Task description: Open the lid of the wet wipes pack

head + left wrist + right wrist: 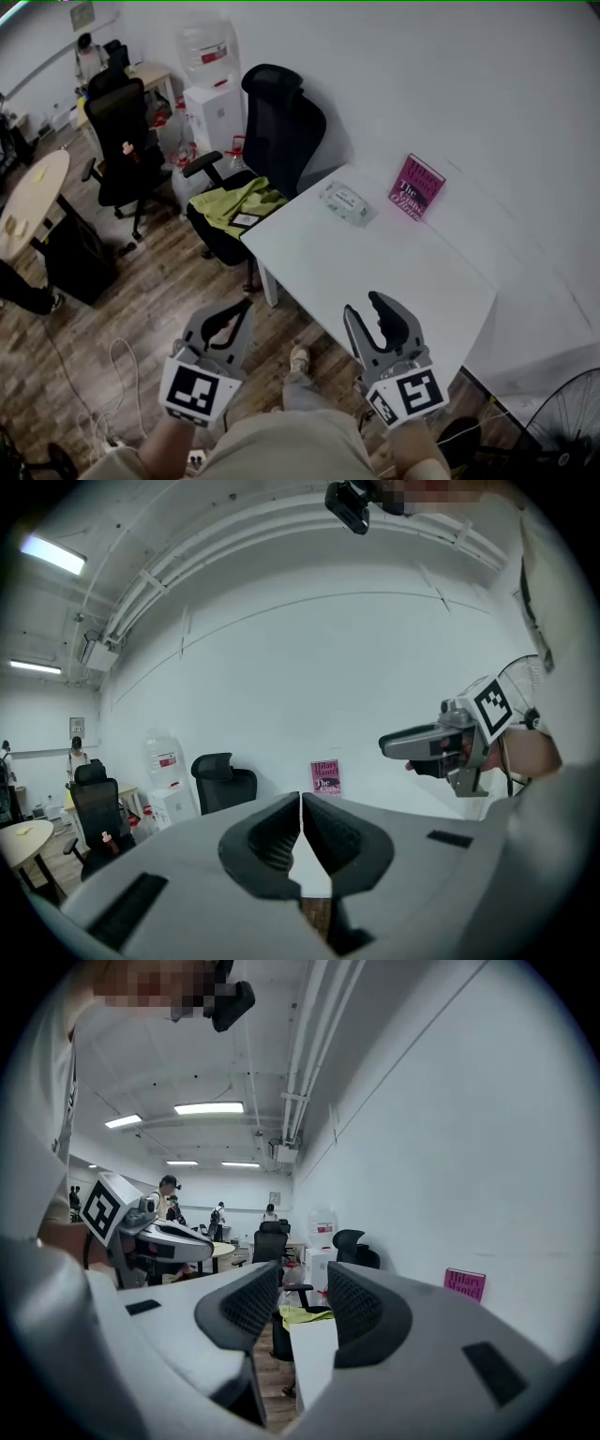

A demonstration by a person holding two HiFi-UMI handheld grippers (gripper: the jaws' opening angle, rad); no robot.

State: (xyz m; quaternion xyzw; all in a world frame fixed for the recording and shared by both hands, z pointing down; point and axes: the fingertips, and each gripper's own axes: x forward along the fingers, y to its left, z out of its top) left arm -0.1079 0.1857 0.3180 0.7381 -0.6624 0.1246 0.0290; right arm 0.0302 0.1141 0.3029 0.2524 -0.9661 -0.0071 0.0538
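Note:
The wet wipes pack (345, 202), pale and flat with its lid down, lies at the far side of the white table (375, 272), close to the wall. Both grippers are held well short of it, near the table's front edge. My left gripper (246, 303) hangs over the floor left of the table, with its jaws shut and nothing between them (301, 799). My right gripper (366, 307) hovers over the table's near corner, open and empty (303, 1279). Neither gripper view shows the pack.
A pink book (416, 187) leans on the wall right of the pack. A black office chair (272, 131) with a yellow-green cloth (242, 202) stands at the table's far left corner. A water dispenser (214, 103), another chair (120, 131) and a fan (567, 422) stand around.

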